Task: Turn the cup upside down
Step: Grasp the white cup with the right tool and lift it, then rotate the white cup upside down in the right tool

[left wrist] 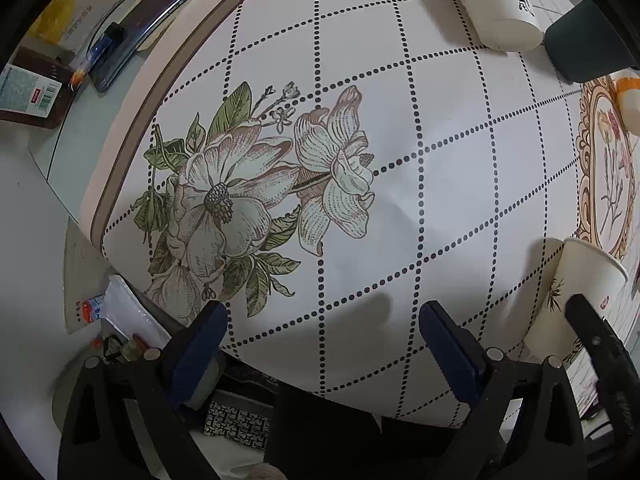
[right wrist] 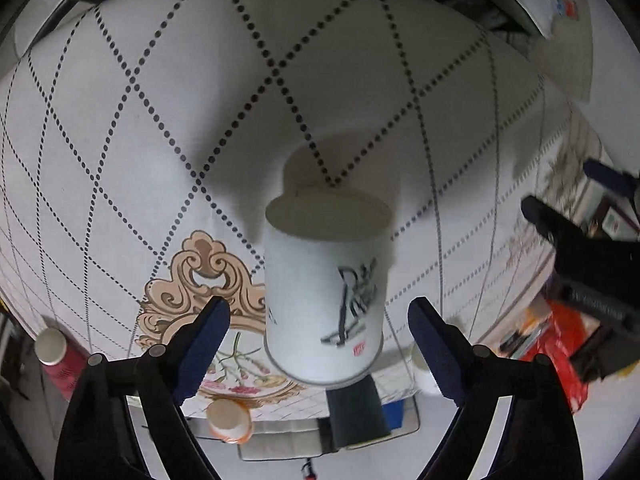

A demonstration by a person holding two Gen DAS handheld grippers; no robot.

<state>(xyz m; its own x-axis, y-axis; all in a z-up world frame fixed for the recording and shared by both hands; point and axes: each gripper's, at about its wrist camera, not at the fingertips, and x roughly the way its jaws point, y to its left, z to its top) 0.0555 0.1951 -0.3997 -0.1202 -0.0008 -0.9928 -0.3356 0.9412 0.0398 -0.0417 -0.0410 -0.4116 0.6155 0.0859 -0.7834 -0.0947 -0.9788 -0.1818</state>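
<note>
- White paper cup (right wrist: 326, 288) with black brush lettering, between the blue-padded right tongs (right wrist: 320, 344), touching neither pad; jaws spread wide
- Dotted-grid bench (right wrist: 160, 100) underneath; ornate floral medallion (right wrist: 208, 280) beside the cup
- Left tongs (right wrist: 576, 232) at far right, blurred

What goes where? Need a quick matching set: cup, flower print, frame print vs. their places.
Things:
1. paper cup
2. flower print
3. frame print

Places:
A. on the cloth ahead of the open left gripper
B. left of the cup in the right wrist view
C. between the fingers of the open right gripper, neither touching

Pairs: 1-C, 2-A, 3-B
</note>
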